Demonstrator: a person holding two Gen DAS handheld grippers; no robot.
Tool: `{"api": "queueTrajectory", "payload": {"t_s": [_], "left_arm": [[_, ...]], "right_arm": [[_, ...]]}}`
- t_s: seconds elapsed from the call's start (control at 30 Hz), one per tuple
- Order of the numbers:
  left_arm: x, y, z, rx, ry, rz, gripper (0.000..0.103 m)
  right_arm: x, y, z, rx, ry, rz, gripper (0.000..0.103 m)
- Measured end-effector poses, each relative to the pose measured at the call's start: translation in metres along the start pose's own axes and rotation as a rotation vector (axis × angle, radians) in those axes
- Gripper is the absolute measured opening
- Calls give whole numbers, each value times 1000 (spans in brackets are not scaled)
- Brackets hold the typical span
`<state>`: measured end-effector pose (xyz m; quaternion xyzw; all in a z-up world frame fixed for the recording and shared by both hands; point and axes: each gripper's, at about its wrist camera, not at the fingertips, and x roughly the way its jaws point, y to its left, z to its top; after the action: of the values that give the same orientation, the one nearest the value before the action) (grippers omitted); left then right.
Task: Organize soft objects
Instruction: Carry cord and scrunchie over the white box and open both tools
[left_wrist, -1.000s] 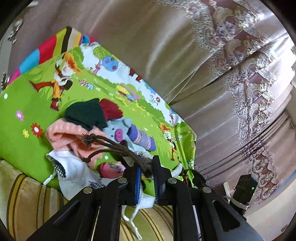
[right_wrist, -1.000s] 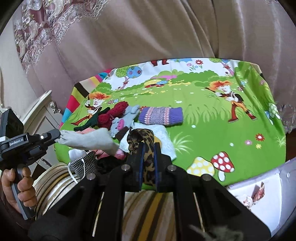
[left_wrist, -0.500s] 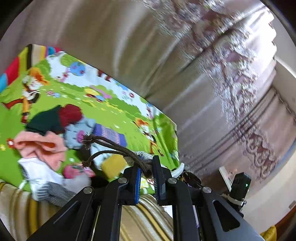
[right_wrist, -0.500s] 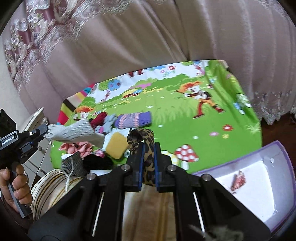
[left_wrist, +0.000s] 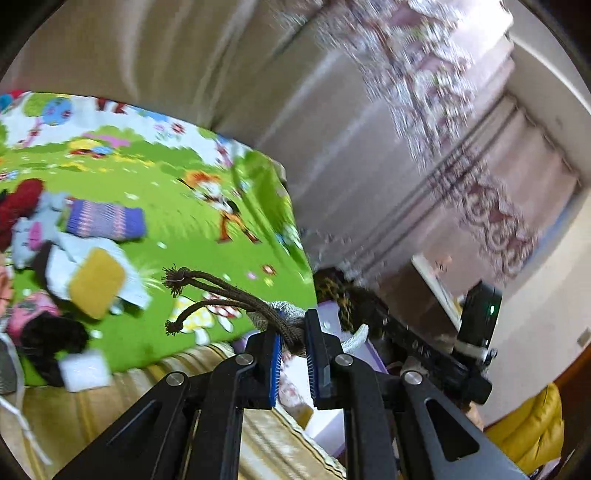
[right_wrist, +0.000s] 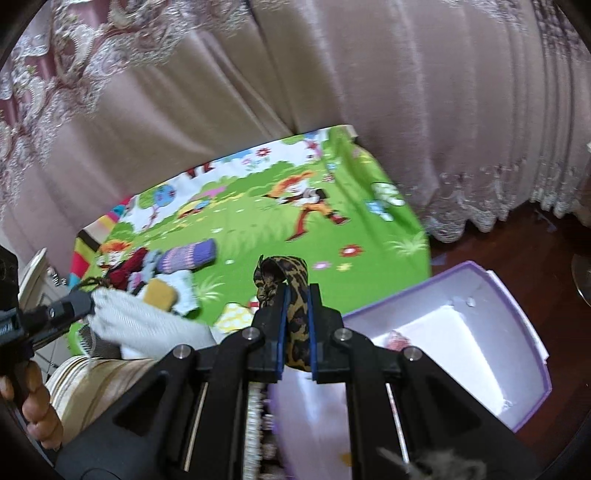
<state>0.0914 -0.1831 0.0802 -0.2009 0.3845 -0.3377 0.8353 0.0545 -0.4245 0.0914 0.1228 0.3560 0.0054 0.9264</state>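
i have both grippers loaded. the left gripper (left_wrist: 293, 354) is clamped on the brown cord (left_wrist: 229, 295) of a grey pouch (right_wrist: 147, 325), which hangs just left of the right gripper. the right gripper (right_wrist: 297, 332) is clamped on a leopard cloth (right_wrist: 284, 280), held over the near edge of the mat (right_wrist: 258, 218), beside the purple box (right_wrist: 517, 332). step in hand, as i judge it: carry both items to the box. next move calls for centring each load above the white floor of the box, then parting the jaws. the pile (left_wrist: 92, 258) on the mat remains unsorted.
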Motion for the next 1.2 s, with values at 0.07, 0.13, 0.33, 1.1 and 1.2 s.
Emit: {"api": "queueTrajectory", "payload": {"t_s": [0.07,0.13,0.33,1.1,1.2], "left_arm": [[15,-11,-5,27,38,-3,12],[29,-21,-10,55,75,-7,12],[63,-43,-24,126,178,9,13],[83,-41,-31,110,205,85,53],[79,-45,-31,163,166,118,57]], "right_arm": [[-4,-13,-2,15,-5,-30,12],[-7,-27,-3,36,-8,-54,12],[-13,-58,-5,84,-10,-96,12],[-14,-87,-10,138,1,-168,65],[-13,-83,-9,131,2,-163,65]]}}
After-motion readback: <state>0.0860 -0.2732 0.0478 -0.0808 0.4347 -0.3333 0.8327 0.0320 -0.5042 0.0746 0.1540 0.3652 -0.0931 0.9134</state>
